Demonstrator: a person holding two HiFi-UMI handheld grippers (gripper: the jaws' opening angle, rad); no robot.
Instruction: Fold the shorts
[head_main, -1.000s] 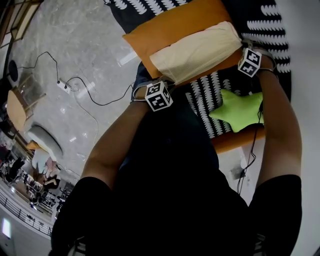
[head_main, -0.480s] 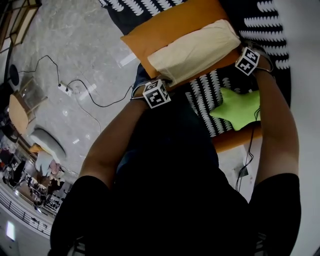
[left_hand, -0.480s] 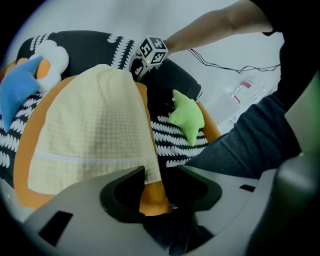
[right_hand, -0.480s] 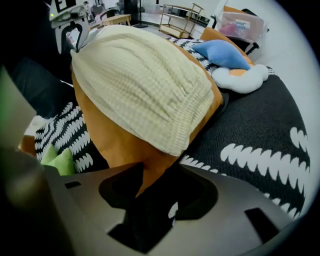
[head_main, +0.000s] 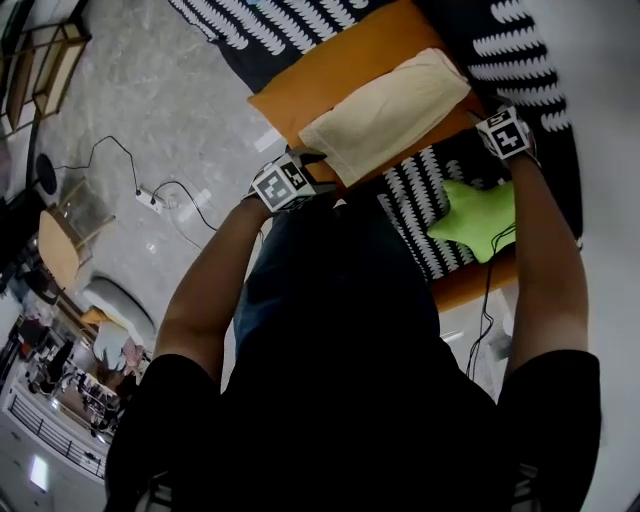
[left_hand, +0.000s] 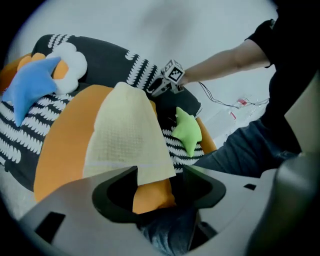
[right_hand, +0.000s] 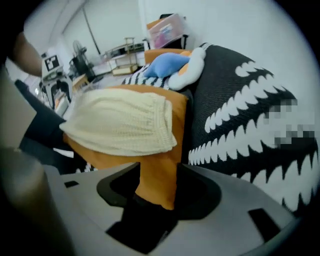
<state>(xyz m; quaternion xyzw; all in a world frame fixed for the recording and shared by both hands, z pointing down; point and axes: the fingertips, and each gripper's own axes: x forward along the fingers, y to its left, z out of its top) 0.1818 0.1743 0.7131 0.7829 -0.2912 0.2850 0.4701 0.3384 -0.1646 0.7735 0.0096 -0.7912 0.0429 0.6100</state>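
Note:
The cream shorts (head_main: 385, 110) lie folded into a long strip on an orange cushion (head_main: 330, 60). My left gripper (left_hand: 159, 182) stands at the strip's near end, its jaws open after just opening. A corner of the shorts (left_hand: 150, 170) shows in the gap, and the pads do not press on it. My right gripper (right_hand: 152, 187) is at the other end, past the waistband (right_hand: 160, 120). Its jaws have also just been opening and stand open, with only the cushion's edge (right_hand: 157, 180) in the gap. In the head view the marker cubes (head_main: 285, 185) (head_main: 503, 133) flank the shorts.
A green star pillow (head_main: 480, 218) lies beside the cushion on the black-and-white patterned cover (head_main: 440, 180). A blue star pillow (left_hand: 30, 85) and a white flower pillow (left_hand: 70, 60) sit at the far end. Cables and a power strip (head_main: 155, 195) lie on the grey floor.
Both grippers have let go of the shorts and drawn back a little from their ends. The left one has shifted left. The shorts stay folded on the cushion.

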